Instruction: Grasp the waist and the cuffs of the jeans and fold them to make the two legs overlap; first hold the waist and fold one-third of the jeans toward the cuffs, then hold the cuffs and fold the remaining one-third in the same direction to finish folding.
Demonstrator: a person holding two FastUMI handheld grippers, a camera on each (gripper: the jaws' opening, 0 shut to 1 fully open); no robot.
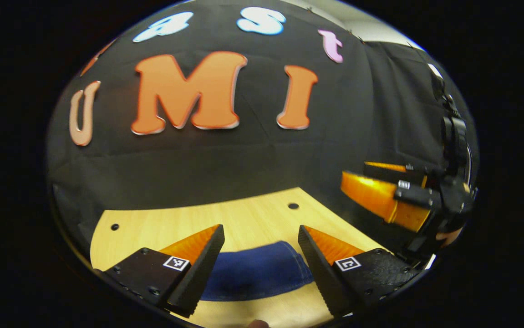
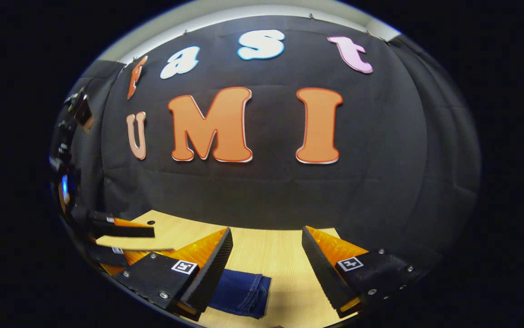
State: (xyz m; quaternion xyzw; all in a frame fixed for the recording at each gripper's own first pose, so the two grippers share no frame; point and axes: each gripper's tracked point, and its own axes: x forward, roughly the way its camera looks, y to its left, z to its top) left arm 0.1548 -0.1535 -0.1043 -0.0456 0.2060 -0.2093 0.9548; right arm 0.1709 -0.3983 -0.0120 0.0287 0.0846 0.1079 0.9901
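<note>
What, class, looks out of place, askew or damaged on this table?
Nothing stands out. The jeans lie flat on the table, no tears or spills visible. Both grippers, left and right, hover open above them, touching nothing.

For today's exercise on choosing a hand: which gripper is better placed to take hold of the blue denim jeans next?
Probably left. The left gripper is open with the blue denim jeans centred between its fingers; beneath the open right gripper, they lie off toward one finger.

A black cloth wall [image 2: 262, 191] spans the upper frame; below it, a light wooden table [image 1: 252, 216] with small dark holes [image 1: 293, 206].
</note>
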